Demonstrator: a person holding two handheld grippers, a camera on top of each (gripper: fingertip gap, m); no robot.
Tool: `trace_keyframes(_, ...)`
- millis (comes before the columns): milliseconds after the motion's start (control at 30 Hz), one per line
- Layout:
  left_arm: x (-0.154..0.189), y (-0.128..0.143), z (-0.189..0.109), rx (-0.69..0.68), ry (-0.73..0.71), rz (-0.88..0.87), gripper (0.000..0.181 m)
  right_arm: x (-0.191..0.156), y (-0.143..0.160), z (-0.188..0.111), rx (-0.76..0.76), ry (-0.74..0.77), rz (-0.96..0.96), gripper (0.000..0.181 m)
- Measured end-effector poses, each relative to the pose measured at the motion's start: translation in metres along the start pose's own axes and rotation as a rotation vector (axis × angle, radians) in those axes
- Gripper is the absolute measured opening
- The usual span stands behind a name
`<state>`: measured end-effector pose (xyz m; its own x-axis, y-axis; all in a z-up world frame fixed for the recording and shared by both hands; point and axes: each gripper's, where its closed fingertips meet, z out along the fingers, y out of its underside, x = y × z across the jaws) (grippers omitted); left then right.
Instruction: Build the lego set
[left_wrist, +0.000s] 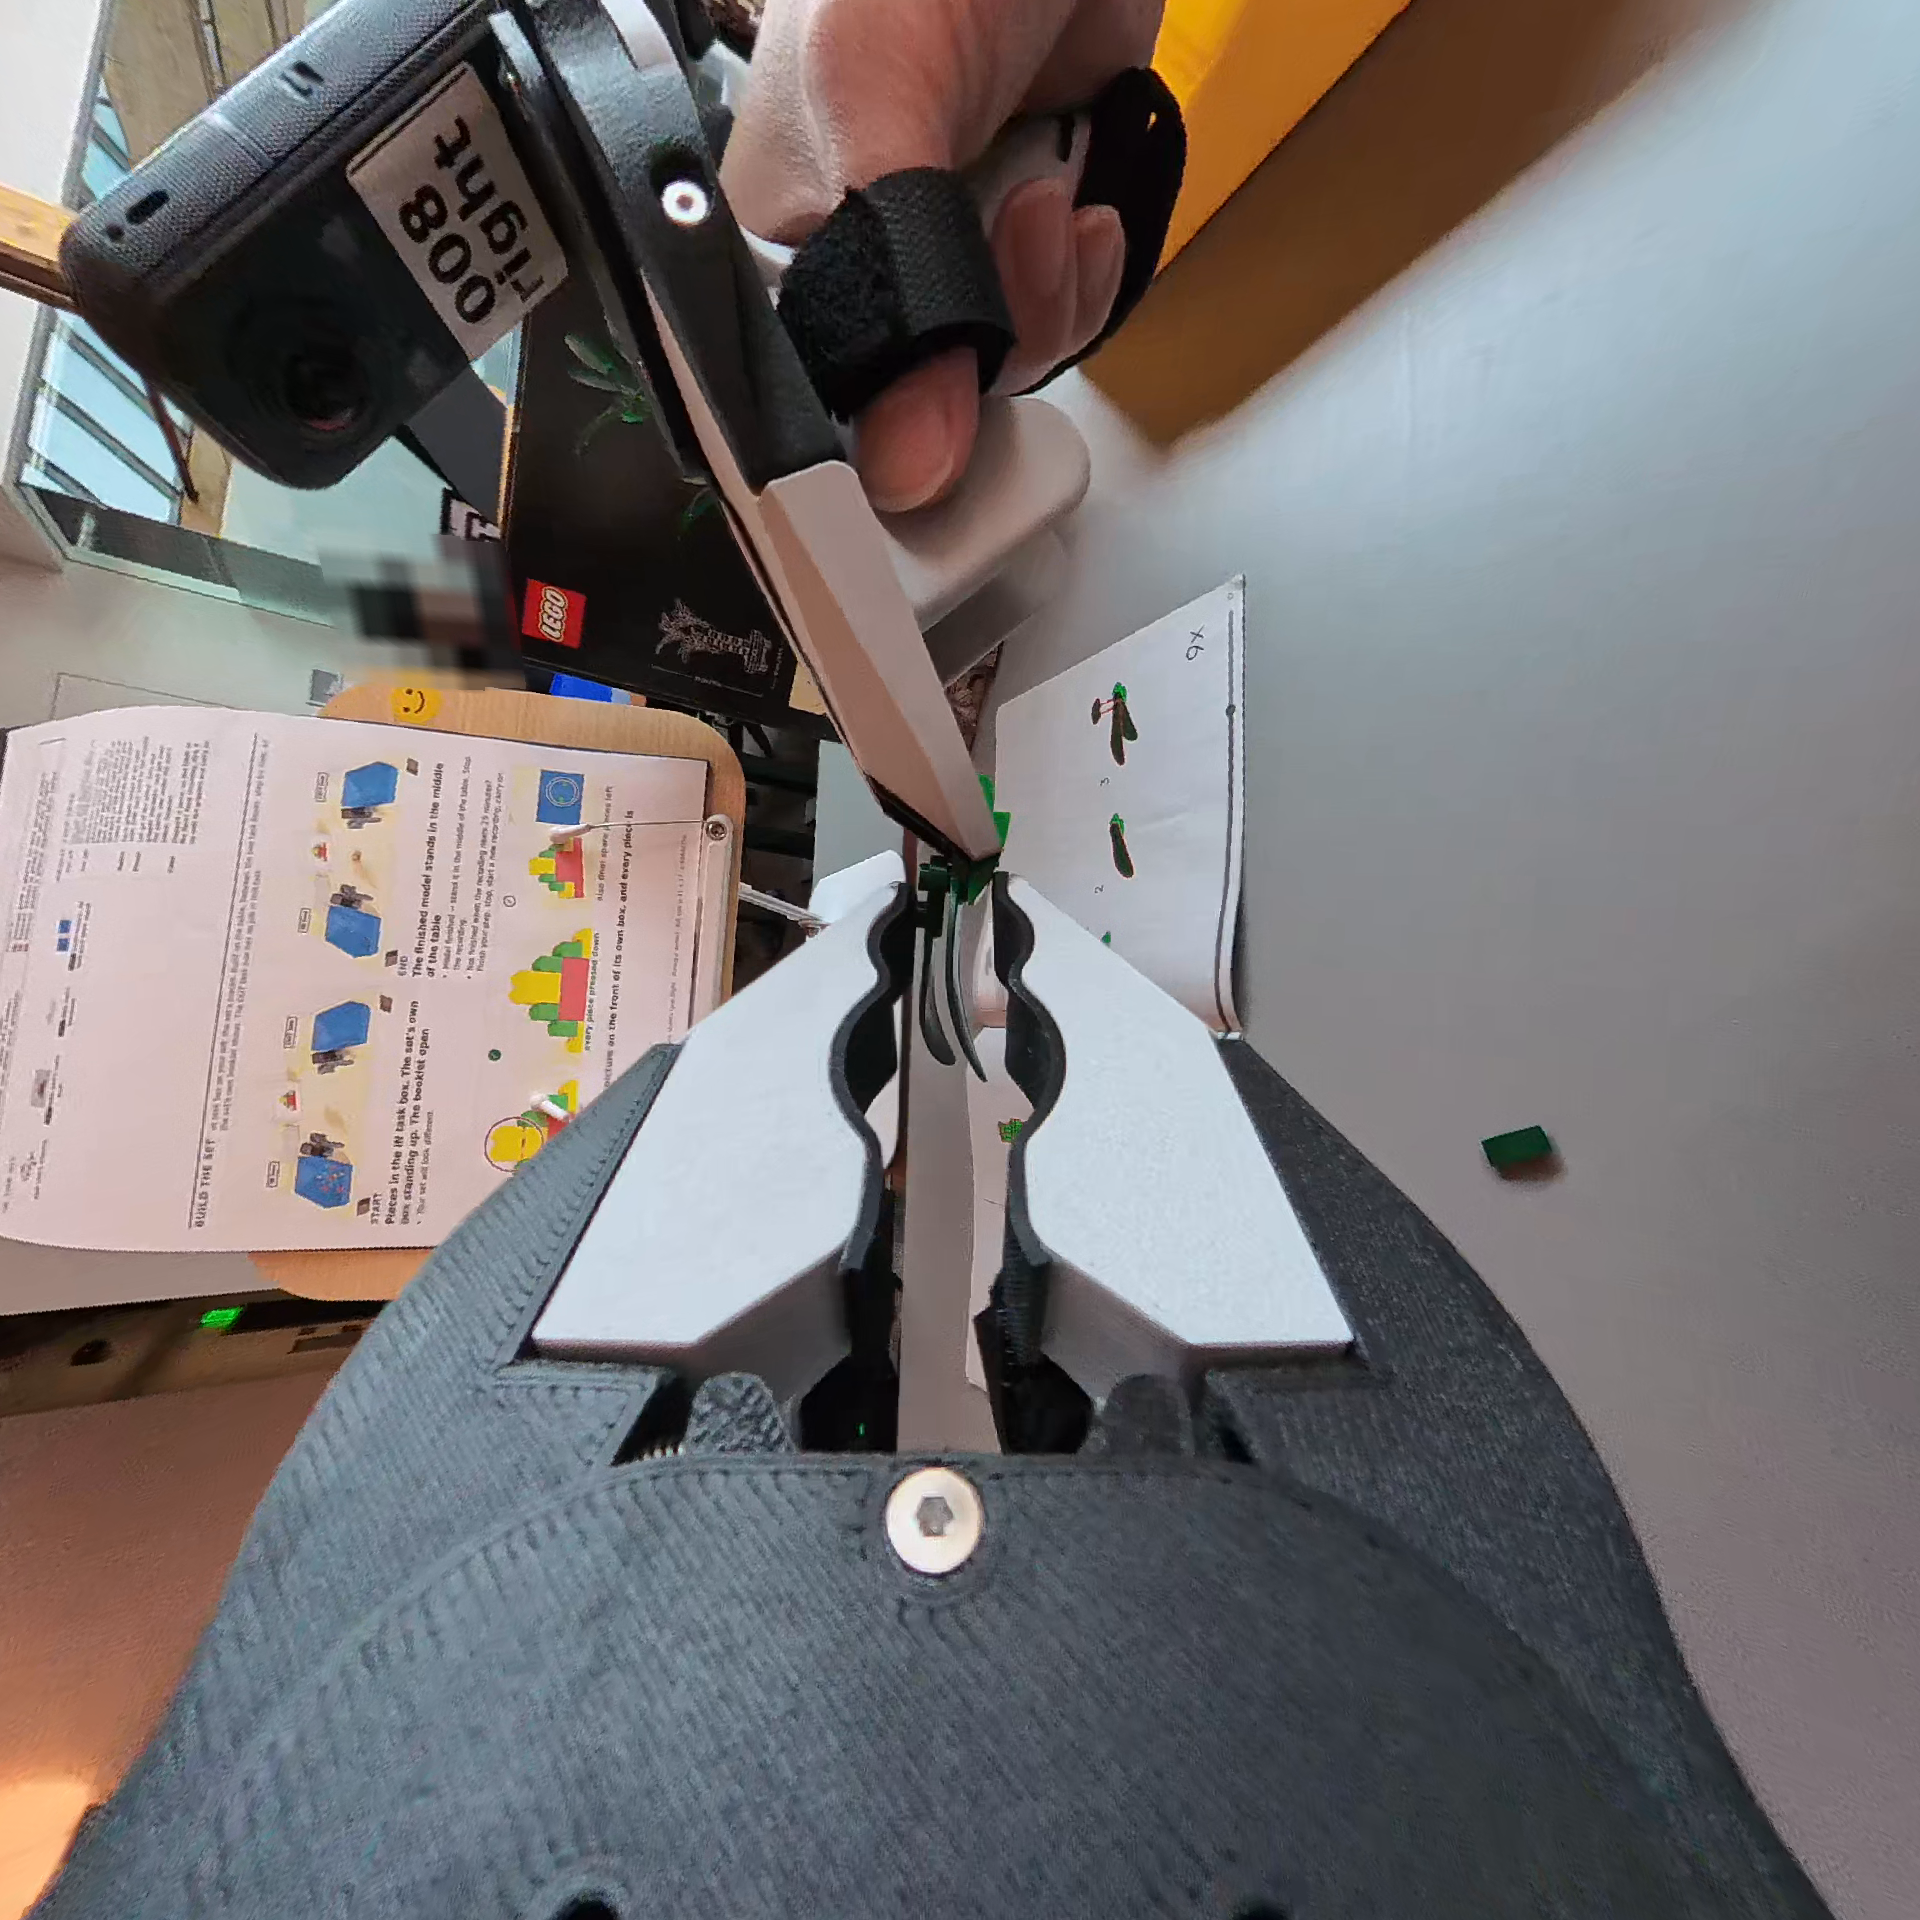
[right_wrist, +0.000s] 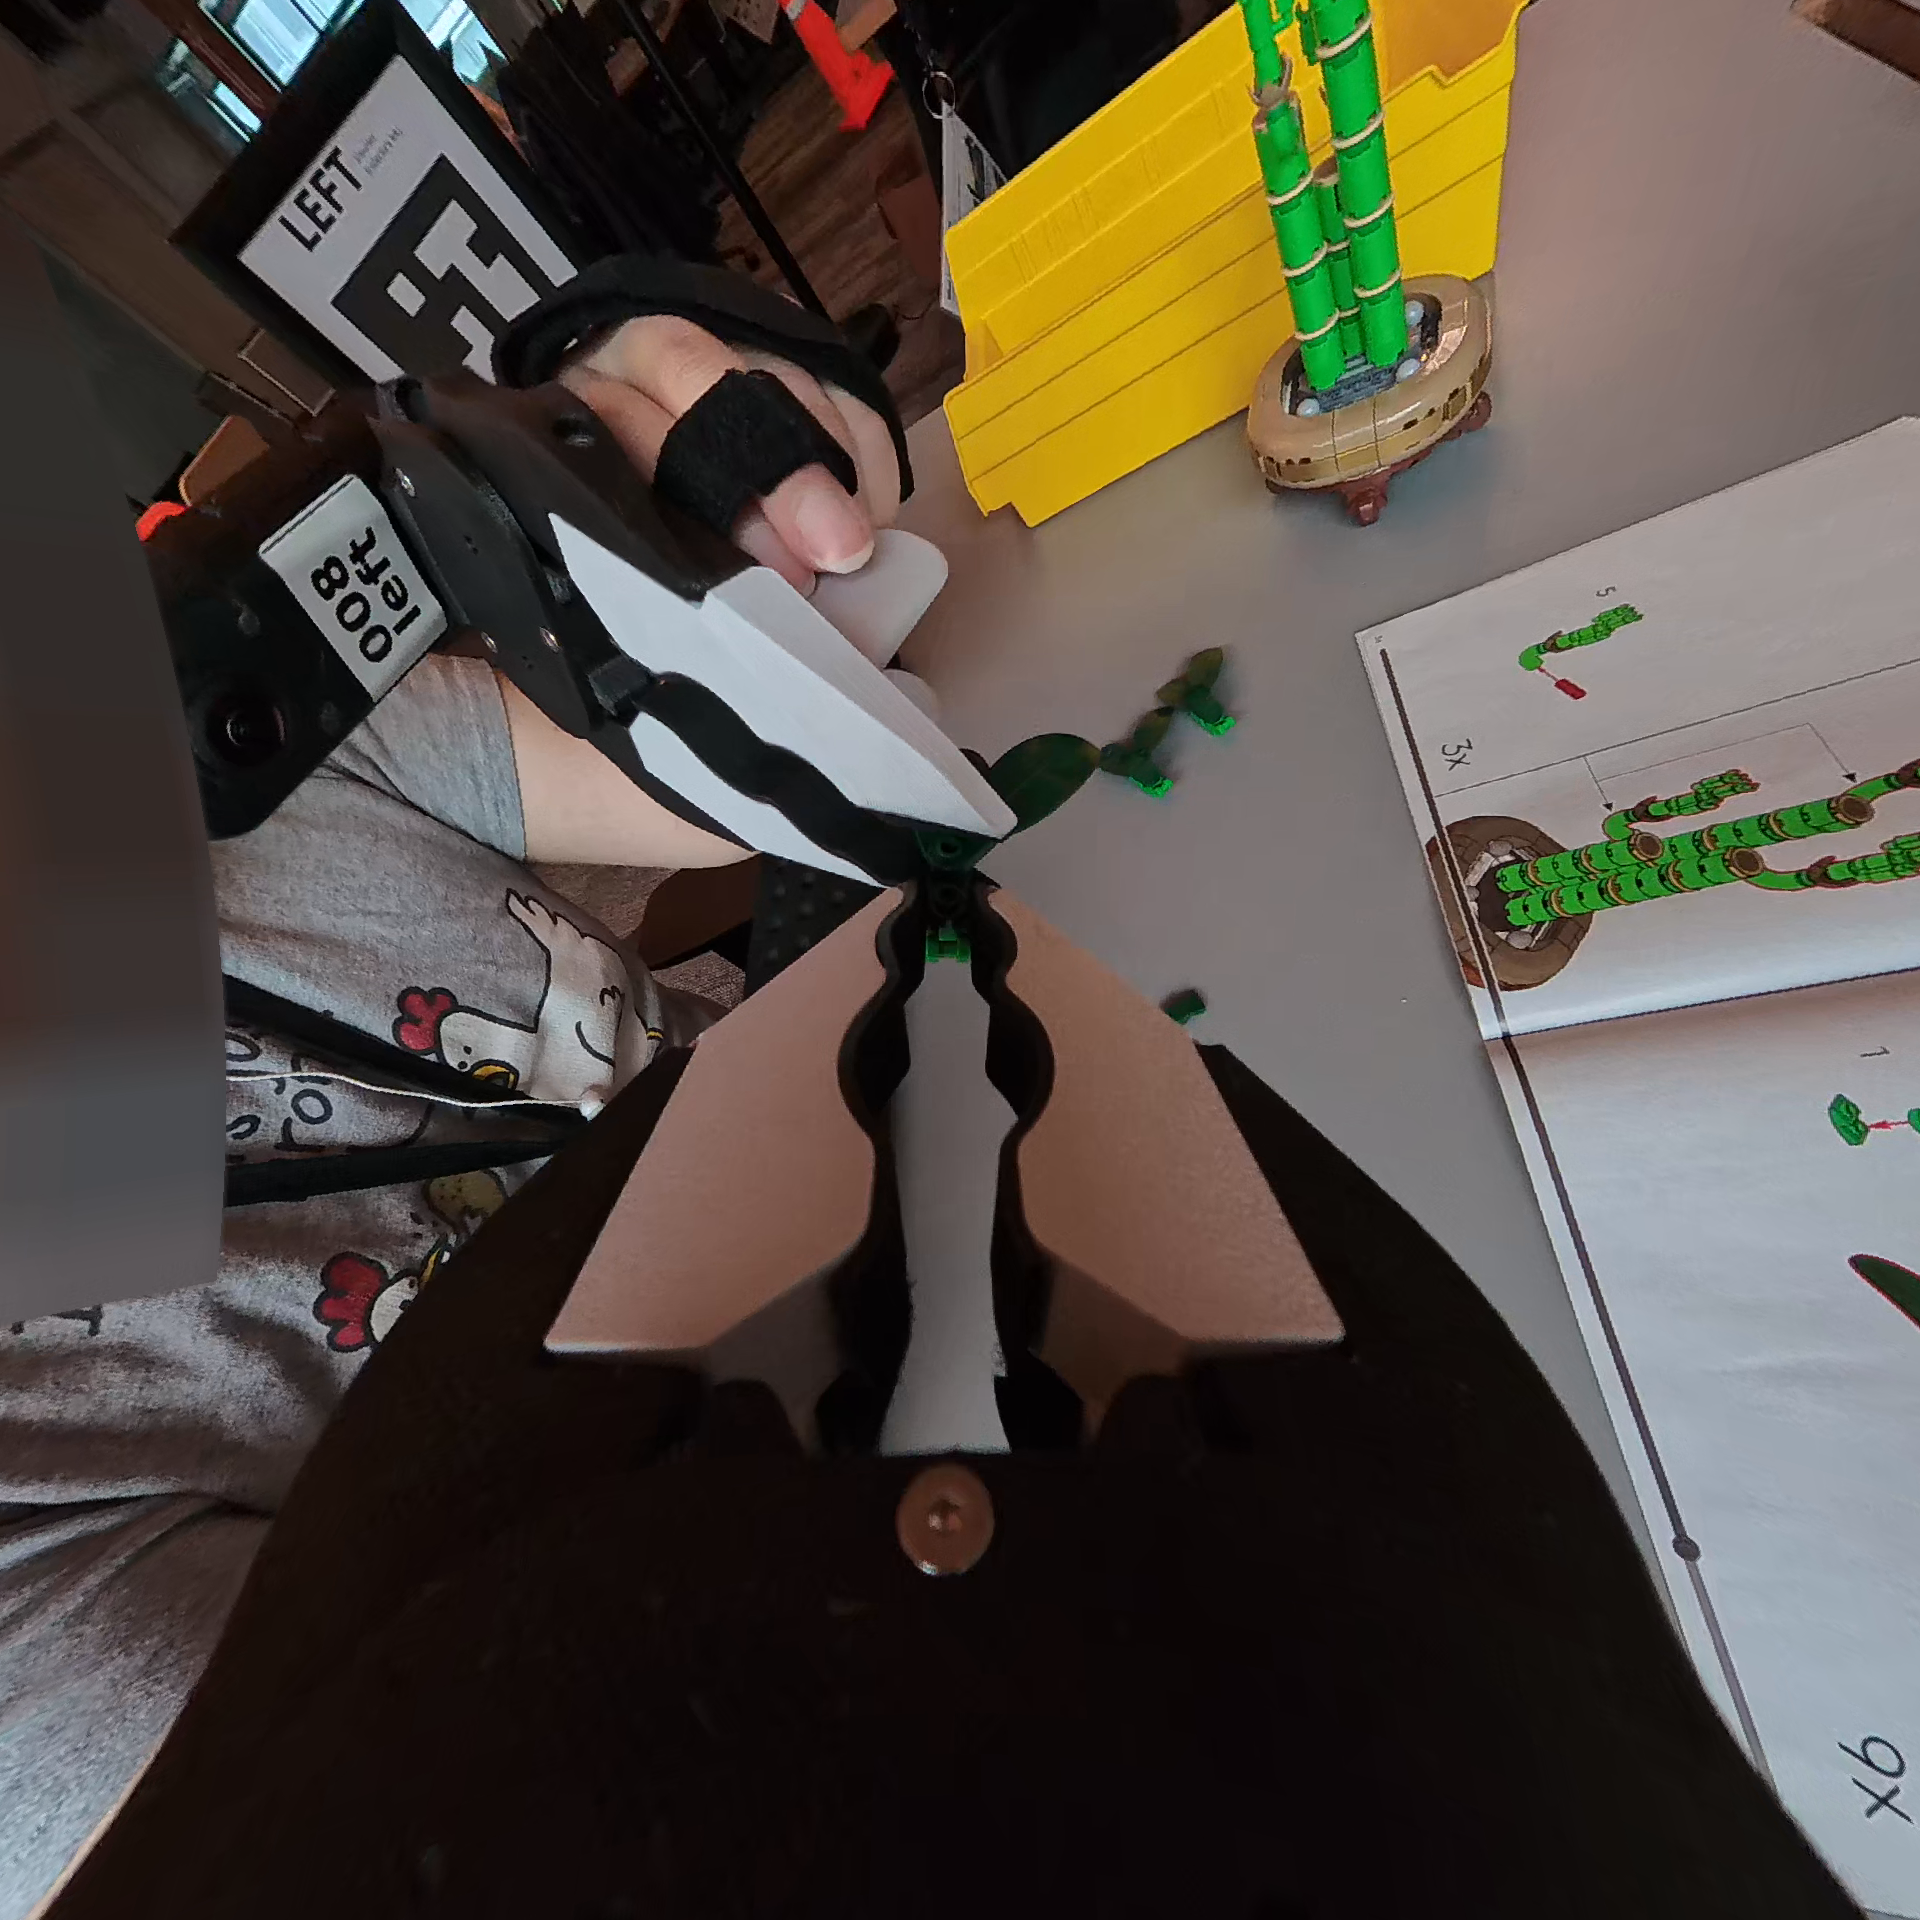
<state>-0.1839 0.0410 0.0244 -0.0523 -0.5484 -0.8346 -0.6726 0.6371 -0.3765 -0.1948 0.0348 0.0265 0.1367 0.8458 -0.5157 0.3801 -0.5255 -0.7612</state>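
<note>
Leaf assembly (left_wrist: 951, 966), dark green, sits pinched at the tips of our left gripper (left_wrist: 945, 914); our right gripper (right_wrist: 943, 914) clamps a bright green connector (right_wrist: 943, 943) against it, above the table (right_wrist: 1299, 883). We judge a straight, aligned press seats it best (twisting risks a slip). Finished leaf pieces (right_wrist: 1164, 727) lie near, the booklet (right_wrist: 1714, 1039) beside, bamboo model (right_wrist: 1351, 343) and yellow bin (right_wrist: 1122, 312) well apart. Nothing obstructs.

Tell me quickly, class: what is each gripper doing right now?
Left gripper: shut on the dark green leaf piece.
Right gripper: shut on the small bright green piece, tip to tip with the left.
</note>
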Motion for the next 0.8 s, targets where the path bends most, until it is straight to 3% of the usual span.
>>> trace_keyframes(500,0.0038,0.0024,0.0045,-0.033,-0.035,0.105,0.011,0.0054,0.004,0.0007,-0.007,-0.007,0.045,0.006)
trace_keyframes(800,0.004,0.0062,0.0052,-0.057,-0.014,0.071,0.01,0.008,0.0033,0.0018,-0.017,0.027,-0.001,0.006)
